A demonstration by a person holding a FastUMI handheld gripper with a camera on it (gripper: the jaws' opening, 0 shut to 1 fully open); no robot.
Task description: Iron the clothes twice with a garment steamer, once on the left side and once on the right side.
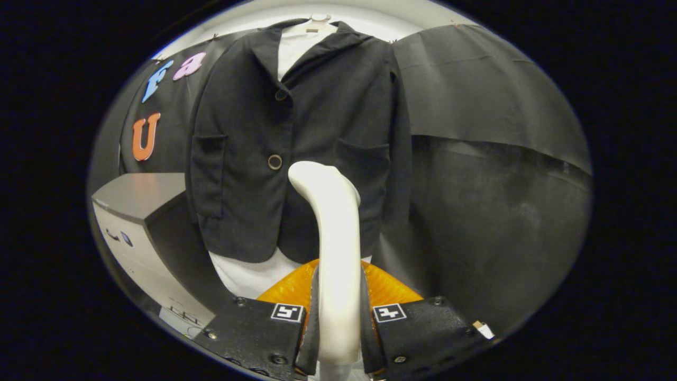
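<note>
Steamer (330,222) handle sits clamped between my gripper (338,323) fingers; it looks rigid, smooth, maybe slippery. I judge the black jacket (296,132) beyond soft and yielding.

gripper view | rides hand-held gripper (338,323) | faces jacket (296,132) | near

The gripper (338,323) has both fingers pressed on the white curved plastic steamer handle (333,233), so no room is left between them. Straight ahead hangs the black buttoned jacket (296,132), barring the way forward. A grey box-shaped cabinet (140,201) crowds the left side, while to the right open room lies before the black cloth wall (492,211).
</note>
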